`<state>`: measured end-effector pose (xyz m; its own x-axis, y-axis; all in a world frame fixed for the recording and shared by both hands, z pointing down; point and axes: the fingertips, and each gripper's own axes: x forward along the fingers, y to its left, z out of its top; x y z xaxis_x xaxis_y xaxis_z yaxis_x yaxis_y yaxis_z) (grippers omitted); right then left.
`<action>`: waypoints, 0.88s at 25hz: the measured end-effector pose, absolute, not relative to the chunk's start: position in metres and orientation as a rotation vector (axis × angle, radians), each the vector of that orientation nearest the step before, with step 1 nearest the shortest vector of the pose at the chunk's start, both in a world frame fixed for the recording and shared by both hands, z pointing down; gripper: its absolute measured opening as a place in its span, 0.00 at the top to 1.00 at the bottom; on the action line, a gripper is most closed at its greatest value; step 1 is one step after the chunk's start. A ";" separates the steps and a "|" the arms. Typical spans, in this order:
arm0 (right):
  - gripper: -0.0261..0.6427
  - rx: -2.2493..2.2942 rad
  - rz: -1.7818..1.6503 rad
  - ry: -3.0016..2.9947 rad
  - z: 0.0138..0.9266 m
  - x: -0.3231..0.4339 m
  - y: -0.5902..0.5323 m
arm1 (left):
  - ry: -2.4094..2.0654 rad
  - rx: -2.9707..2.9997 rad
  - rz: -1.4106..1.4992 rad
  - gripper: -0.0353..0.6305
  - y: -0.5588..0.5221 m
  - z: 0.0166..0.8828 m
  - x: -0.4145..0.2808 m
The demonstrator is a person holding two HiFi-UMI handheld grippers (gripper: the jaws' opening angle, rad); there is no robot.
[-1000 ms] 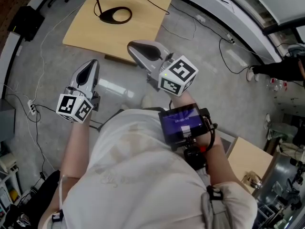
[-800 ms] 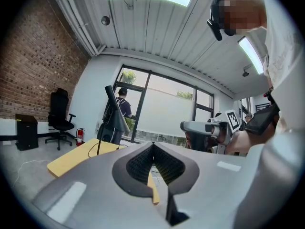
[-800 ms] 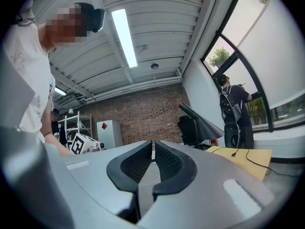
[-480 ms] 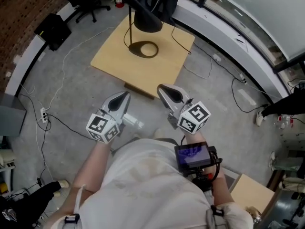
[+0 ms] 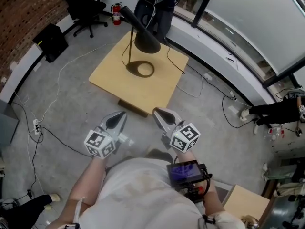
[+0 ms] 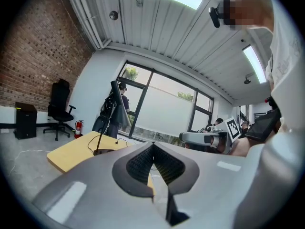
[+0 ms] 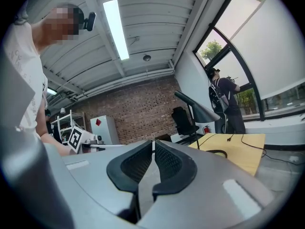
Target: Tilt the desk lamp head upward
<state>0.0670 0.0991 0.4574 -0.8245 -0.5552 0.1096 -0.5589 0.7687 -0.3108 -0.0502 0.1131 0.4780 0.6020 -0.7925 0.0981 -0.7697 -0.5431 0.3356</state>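
Observation:
A black desk lamp stands on a low wooden table (image 5: 157, 87), with its cone head (image 5: 146, 41) pointing down over its ring base (image 5: 140, 69). Both grippers hover over the floor short of the table's near edge, well apart from the lamp. My left gripper (image 5: 119, 117) is shut and empty. My right gripper (image 5: 158, 112) is also shut with nothing between its jaws. In the left gripper view the lamp (image 6: 116, 93) rises beyond the closed jaws (image 6: 153, 147). The right gripper view shows the lamp head (image 7: 202, 110) to the right of its closed jaws (image 7: 153, 144).
Cables trail over the grey floor around the table, with a power strip (image 5: 35, 125) at the left. An office chair (image 5: 82, 5), a fire extinguisher (image 5: 116, 13) and a black box (image 5: 49, 42) stand by the brick wall. A person (image 5: 159, 6) stands behind the table.
The head view has swung up, so the whole lamp and table now show. Both grippers sit lower in the picture and closer together, still shut and empty.

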 end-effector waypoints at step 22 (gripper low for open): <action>0.92 0.926 0.585 -2.973 0.471 0.048 0.089 | -1.339 2.480 -0.033 0.94 0.118 0.471 -0.093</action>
